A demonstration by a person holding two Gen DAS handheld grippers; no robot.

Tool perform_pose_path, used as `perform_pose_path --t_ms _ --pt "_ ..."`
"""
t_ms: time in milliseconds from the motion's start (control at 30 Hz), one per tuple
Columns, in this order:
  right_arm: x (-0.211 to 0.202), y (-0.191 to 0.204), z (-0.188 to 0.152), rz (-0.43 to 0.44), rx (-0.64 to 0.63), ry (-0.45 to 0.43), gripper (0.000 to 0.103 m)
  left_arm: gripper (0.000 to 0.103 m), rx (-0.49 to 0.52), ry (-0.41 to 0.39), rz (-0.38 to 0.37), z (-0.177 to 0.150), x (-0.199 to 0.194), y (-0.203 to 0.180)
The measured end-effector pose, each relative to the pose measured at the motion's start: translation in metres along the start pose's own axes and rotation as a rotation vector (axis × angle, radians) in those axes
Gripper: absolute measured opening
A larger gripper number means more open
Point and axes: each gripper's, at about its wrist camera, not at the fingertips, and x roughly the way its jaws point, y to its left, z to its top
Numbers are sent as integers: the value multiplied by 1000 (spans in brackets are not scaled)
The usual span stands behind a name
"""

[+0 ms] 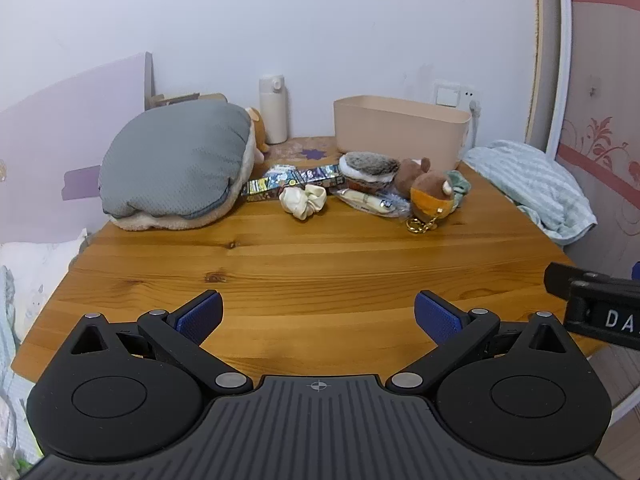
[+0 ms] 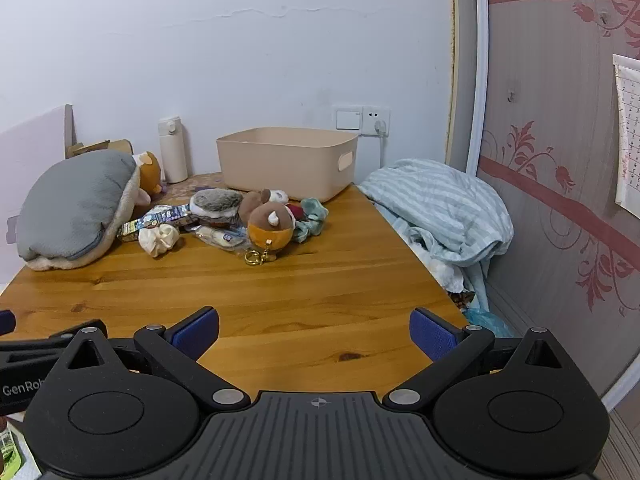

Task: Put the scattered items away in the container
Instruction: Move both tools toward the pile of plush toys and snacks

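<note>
Peach plastic forms the container, an open bin with a handle slot in its right end wall, standing at the far side of the wooden table close to the white wall. Just in front of it, nearer the camera, the scattered items lie in a loose cluster: a grey furry pouch, a round orange-and-brown plush keychain with its gold ring resting on the wood, a green scrunchie at the right end of the cluster, a clear packet, a cream scrunchie and a patterned flat box toward the left. Left of these sits a large grey cushion, and behind it a white bottle stands upright against the wall. Off the table's right edge lies a crumpled striped blue cloth. At the near edge, the left gripper and the right gripper hover side by side above bare wood, each with its blue-padded fingers spread wide and nothing between them, well apart from the items.
</note>
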Motion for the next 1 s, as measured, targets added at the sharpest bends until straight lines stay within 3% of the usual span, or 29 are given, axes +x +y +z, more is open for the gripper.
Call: perform_pose_path --t_ms 767,1000 --pt "66 5 33 -15 -11 54 103 103 107 13 11 35 79 17" --pt "84 4 46 -2 -19 58 103 103 119 8 -37 46 104 25"
